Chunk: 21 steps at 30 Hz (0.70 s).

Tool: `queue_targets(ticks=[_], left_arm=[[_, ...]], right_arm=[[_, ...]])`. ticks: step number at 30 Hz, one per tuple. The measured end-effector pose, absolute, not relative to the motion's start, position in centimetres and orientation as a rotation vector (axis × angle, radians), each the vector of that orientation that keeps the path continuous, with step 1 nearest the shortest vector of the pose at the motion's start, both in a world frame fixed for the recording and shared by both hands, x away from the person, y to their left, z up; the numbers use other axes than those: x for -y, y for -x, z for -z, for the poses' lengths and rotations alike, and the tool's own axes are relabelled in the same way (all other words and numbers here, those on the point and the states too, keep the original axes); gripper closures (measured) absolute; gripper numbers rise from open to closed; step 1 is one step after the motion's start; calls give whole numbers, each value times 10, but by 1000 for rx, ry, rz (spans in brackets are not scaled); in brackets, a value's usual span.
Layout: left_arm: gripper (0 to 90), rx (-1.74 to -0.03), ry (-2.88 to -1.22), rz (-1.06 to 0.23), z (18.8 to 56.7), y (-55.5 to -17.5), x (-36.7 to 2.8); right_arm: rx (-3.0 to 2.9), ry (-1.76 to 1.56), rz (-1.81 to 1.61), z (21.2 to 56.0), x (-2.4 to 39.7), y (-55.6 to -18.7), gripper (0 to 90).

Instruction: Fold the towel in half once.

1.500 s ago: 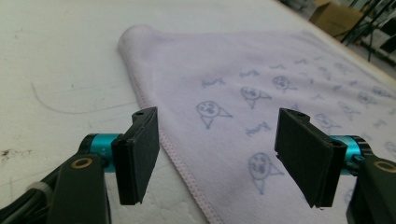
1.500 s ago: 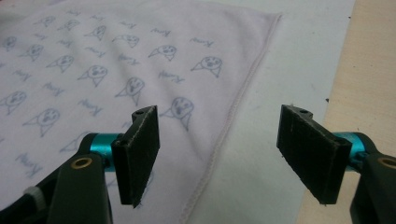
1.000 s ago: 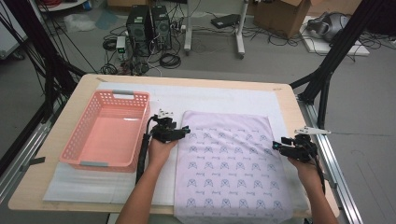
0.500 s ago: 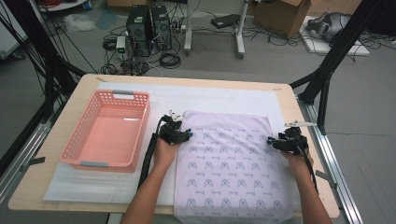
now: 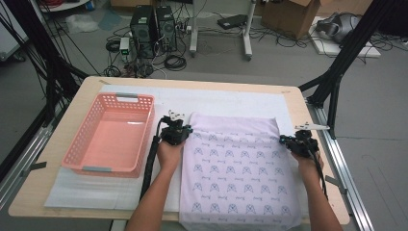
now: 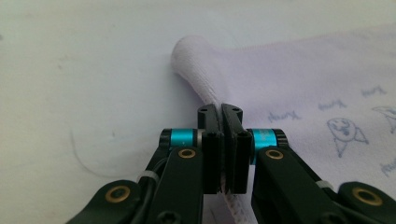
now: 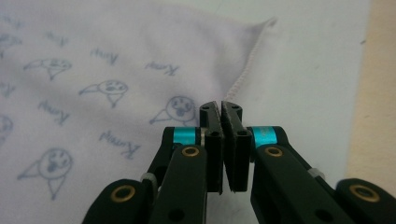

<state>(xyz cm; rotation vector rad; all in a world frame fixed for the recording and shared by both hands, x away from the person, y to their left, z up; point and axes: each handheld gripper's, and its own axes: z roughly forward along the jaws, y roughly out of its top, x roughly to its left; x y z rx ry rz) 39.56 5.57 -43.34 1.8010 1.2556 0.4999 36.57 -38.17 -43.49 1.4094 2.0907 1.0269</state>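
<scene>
In the high view, a pale lilac printed cloth (image 5: 238,168) lay flat across the lower middle of the frame, on a white mat (image 5: 226,101) covering the table (image 5: 86,89), with a pink basket (image 5: 111,134) to its left. The left gripper (image 5: 179,132) sat at the cloth's left edge near the upper corner, the right gripper (image 5: 288,143) at its right edge. The step in hand looked like gripping both side edges for a fold; the next move probably called for lifting both hands together and evenly, keeping the fabric taut.

In the left gripper view, the jaws had just closed and stood pressed together on the cloth's hemmed edge (image 6: 205,93), which bunched up at centre frame.

In the right gripper view, the jaws had likewise just closed, pinching the stitched hem (image 7: 243,77) just right of centre.
</scene>
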Motion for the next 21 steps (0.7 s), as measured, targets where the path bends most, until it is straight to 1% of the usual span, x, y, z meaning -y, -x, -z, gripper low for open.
queue_targets(ticks=[2, 5, 7, 10, 13, 18, 19, 21], left_arm=[[867, -1239, -1771, -531, 422, -399, -57], [867, -1249, -1718, -544, 408, -406, -59], [867, -1253, -1690, -521, 403, -407, -64], [865, -1215, -1709, -487, 402, -401, -67], [863, -1199, -1708, -457, 403, -390, -71], [863, -1174, -1770, -425, 401, -368, -72], [863, -1161, -1747, -441, 399, -360, -72], [864, -1140, -1739, -429, 396, -349, -74]], right_arm=[[-2065, -1414, -1058, 430, 385, -370, 880], [-2007, -1387, -1106, 413, 384, -375, 881], [-1988, -1381, -1160, 401, 385, -377, 880], [-1992, -1352, -1195, 394, 386, -373, 880], [-2029, -1327, -1214, 394, 391, -363, 879], [-2063, -1322, -1289, 393, 399, -340, 878], [-2074, -1323, -1291, 393, 399, -335, 878], [-2082, -1304, -1296, 394, 401, -322, 878]])
